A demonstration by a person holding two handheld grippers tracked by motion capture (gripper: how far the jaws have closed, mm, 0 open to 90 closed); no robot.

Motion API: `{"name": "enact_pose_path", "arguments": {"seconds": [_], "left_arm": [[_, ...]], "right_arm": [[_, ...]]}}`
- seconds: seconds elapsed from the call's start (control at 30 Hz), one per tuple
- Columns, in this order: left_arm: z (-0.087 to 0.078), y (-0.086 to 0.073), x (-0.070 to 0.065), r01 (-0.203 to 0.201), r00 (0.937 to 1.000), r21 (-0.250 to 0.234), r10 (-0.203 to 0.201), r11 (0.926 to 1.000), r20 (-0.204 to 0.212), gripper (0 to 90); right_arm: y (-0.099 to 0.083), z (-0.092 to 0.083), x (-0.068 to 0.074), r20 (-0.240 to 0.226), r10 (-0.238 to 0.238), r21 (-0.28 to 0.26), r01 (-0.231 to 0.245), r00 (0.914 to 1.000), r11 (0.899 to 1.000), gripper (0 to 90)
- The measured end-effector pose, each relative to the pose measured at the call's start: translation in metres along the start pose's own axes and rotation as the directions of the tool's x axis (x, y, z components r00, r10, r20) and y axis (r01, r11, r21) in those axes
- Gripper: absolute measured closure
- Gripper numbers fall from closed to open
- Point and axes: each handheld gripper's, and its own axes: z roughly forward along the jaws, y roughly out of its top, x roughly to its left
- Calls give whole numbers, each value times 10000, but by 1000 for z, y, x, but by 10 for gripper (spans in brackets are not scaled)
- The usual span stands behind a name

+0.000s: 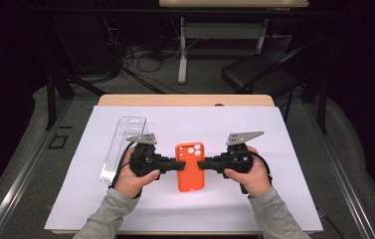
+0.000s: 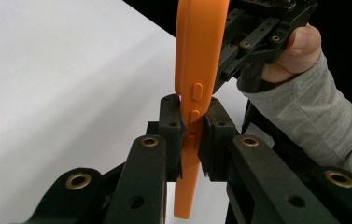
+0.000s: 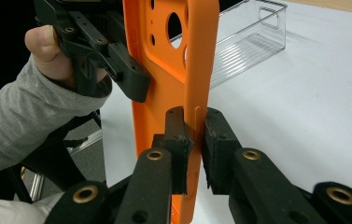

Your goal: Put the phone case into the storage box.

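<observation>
left claw (image 1: 181, 165) pointing inward, jaws clamping | right claw (image 1: 201, 165) facing it, jaws clamping | forearms converging from below

A wooden table (image 1: 185, 100) covered by a white sheet (image 1: 274, 199) stands brightly lit in a dim room. Grey floor (image 1: 31, 164) spreads on either side, with a metal rail (image 1: 16, 184) running along the left. Behind the table, a black chair (image 1: 257, 72) sits at right, beside the white leg (image 1: 182, 50) of a second light-topped desk (image 1: 234, 3). Dark cables (image 1: 140, 62) tangle on the floor at the back, where the room falls into near-black shadow.
</observation>
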Motion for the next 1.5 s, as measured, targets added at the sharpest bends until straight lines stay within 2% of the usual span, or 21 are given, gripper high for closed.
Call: {"name": "enact_pose_path", "arguments": {"seconds": [0.43,0.67,1.1,1.17,1.23,1.33,1.43,1.5], "left_arm": [[-2,1,2,232,9997,-204,-231,9995,56,769],[-3,1,4,279,9996,-395,-281,9988,-45,702],[-9,3,5,35,9973,-879,-100,9961,-731,554],[-10,4,5,70,9974,-970,-138,9953,-701,548],[-11,4,6,171,9974,-907,-233,9957,-678,534],[-11,5,6,196,9956,-624,-252,9979,-903,513],[-10,5,6,34,9944,-641,-102,9979,-1051,498],[-10,5,5,-157,9909,-582,78,9982,-1341,479]], "right_arm": [[0,0,0,114,-19,24,19,9999,10000,819],[-1,-1,-2,269,84,-63,-83,9996,9999,820],[-2,-4,-7,764,331,-194,-317,9965,9993,820],[-1,-5,-6,804,358,-178,-345,9961,9992,820],[-2,-5,-7,870,355,-187,-340,9956,9992,820],[-1,-5,-7,867,355,-217,-338,9956,9992,820],[-1,-5,-7,880,352,-261,-331,9955,9991,820],[-1,-5,-7,935,335,-268,-311,9951,9992,819]]}}
